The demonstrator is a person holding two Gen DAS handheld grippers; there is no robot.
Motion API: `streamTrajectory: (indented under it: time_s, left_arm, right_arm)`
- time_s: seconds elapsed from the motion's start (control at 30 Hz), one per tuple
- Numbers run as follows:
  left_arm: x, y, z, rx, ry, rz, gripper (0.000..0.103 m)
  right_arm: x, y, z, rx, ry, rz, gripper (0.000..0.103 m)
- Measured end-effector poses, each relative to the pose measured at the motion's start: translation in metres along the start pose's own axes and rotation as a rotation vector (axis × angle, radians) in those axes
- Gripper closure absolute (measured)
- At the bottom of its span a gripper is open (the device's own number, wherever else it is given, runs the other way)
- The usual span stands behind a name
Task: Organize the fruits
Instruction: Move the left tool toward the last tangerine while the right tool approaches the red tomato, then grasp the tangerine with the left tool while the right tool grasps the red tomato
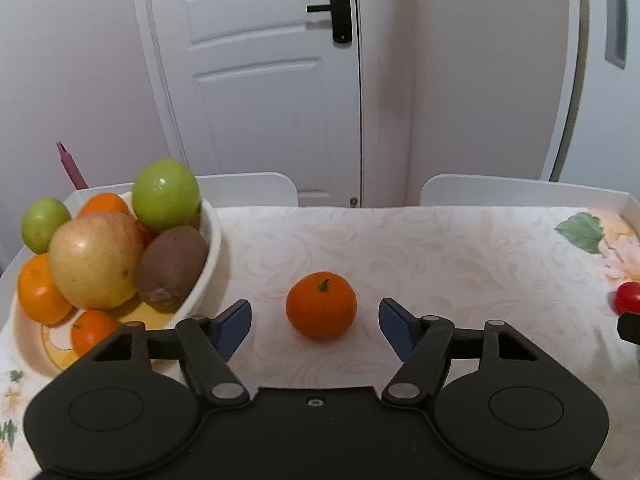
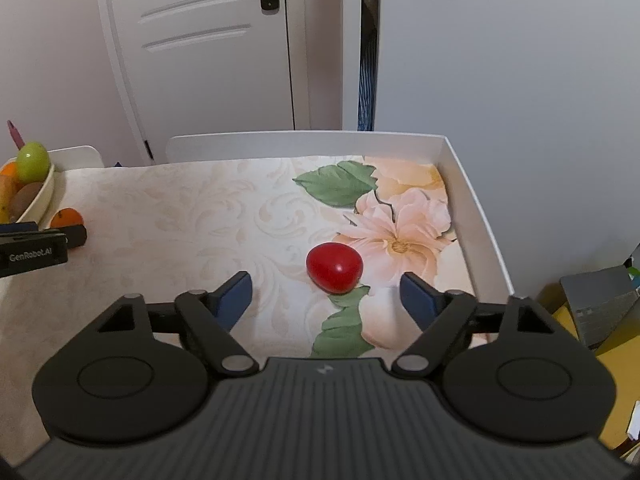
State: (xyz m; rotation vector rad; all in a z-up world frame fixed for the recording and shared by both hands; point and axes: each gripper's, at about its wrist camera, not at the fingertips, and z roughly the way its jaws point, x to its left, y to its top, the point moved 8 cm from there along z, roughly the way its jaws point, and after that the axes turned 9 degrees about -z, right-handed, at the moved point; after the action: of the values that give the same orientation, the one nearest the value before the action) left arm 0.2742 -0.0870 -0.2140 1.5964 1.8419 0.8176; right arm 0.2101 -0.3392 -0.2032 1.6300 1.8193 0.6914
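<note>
On your floral-clothed surface, each hand-held gripper gapes empty: left flanks the light, round, roll-prone mandarin, right the smooth, slippery red fruit; pinch their widest middles.

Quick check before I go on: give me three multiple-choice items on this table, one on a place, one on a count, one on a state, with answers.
1. Where is the bowl relative to the loose tangerine in the left wrist view?
A. to its left
B. to its right
C. under it

2. How many green fruits sit in the bowl?
A. one
B. two
C. four

3. How do the right gripper jaws stand at the red fruit?
A. clamped on it
B. open, apart from it
C. shut beside it

Answers: 1 A, bowl fills the left edge. 2 B, two green ones show. 3 B, gaps show on both sides.
</note>
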Motion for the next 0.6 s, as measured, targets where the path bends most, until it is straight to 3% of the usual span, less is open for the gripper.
streamTrajectory:
  time_s: [0.2,0.27,0.6]
  left_arm:
    - [-0.002,0.001,0.01,0.01,-0.009,0.002,0.046]
    - [-0.004,0.002,0.01,0.013,-0.019,0.002,0.059]
    - [-0.004,0.0,0.007,0.038,-0.025,0.021,0.06]
  right_arm:
    - [0.002,0.002,0.009,0.005,-0.017,-0.006,0.019]
    - [0.002,0.002,0.012,0.007,-0.026,-0.003,0.023]
    - [0.001,0.004,0.02,0.015,-0.049,-0.01,0.034]
